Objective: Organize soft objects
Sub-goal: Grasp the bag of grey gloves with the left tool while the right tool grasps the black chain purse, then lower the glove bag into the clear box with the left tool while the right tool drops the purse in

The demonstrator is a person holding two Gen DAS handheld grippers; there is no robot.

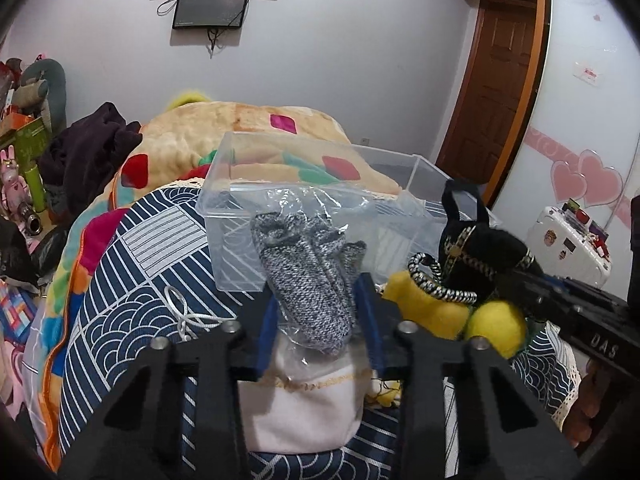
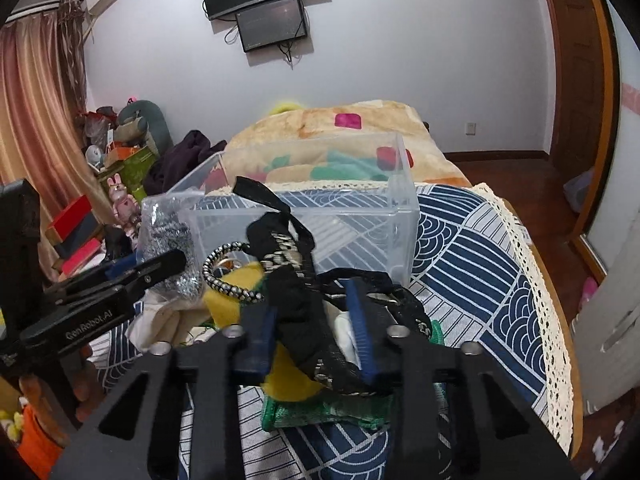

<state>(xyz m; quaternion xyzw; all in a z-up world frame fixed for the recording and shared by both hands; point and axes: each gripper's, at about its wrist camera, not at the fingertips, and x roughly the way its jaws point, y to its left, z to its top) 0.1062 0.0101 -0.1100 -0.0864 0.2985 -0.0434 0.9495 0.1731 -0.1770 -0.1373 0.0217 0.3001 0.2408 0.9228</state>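
In the left wrist view my left gripper (image 1: 318, 316) is shut on a grey knitted piece (image 1: 308, 280) wrapped in a clear plastic bag, held just in front of the clear plastic bin (image 1: 424, 168). Under it lies a white cloth pouch (image 1: 308, 412). To the right, a black fabric piece with gold trim (image 1: 480, 252) rests on yellow soft items (image 1: 432, 312). In the right wrist view my right gripper (image 2: 310, 334) is shut on that black fabric piece (image 2: 300, 308), above a yellow soft item (image 2: 236, 284) and a green mesh item (image 2: 320, 408). The bin (image 2: 400, 208) stands right behind.
All of this sits on a bed with a navy patterned cover (image 2: 460, 264) edged in lace. A colourful blanket (image 1: 256, 124) is heaped behind the bin, and dark clothes (image 1: 92, 148) lie to the left. Boxes and toys (image 2: 120, 168) crowd the left side. A wooden floor (image 2: 500, 168) lies to the right.
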